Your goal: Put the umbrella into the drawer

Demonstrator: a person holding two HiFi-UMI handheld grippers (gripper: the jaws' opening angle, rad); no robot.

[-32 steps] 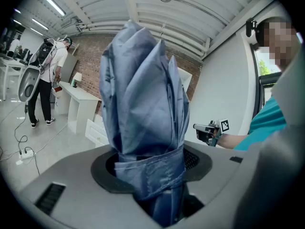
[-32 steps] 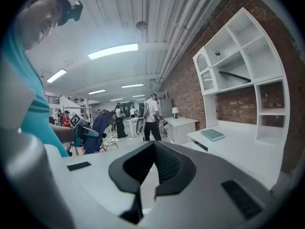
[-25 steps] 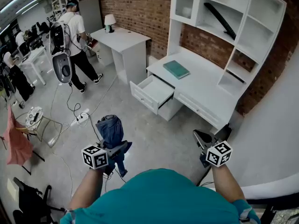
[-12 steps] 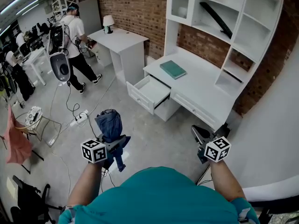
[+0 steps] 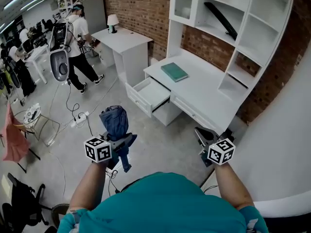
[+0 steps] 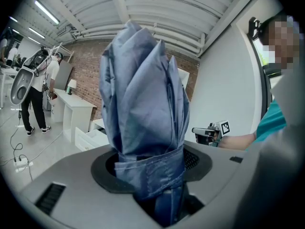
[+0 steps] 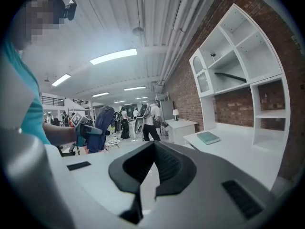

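A folded blue umbrella (image 5: 115,123) stands upright in my left gripper (image 5: 122,144), whose jaws are shut on its strapped lower part (image 6: 147,168). In the left gripper view the umbrella (image 6: 143,99) fills the middle. The open white drawer (image 5: 150,92) juts out from the left end of the white desk (image 5: 204,98), ahead and to the right of the umbrella. My right gripper (image 5: 200,134) is level near the desk's front corner, jaws shut and empty (image 7: 153,144). The right gripper view shows the left gripper (image 7: 88,128) and the umbrella (image 7: 102,125) off to its left.
A green book (image 5: 174,72) lies on the desk under a white shelf unit (image 5: 243,28). A small white table with a lamp (image 5: 124,40) stands further back. A person with a backpack rig (image 5: 73,38) walks at back left. Cables and a power strip (image 5: 77,120) lie on the floor.
Both grippers have moved forward toward the desk, which has shifted left and nearer in the head view. The umbrella stays in the left grip. The person at the back has walked on.
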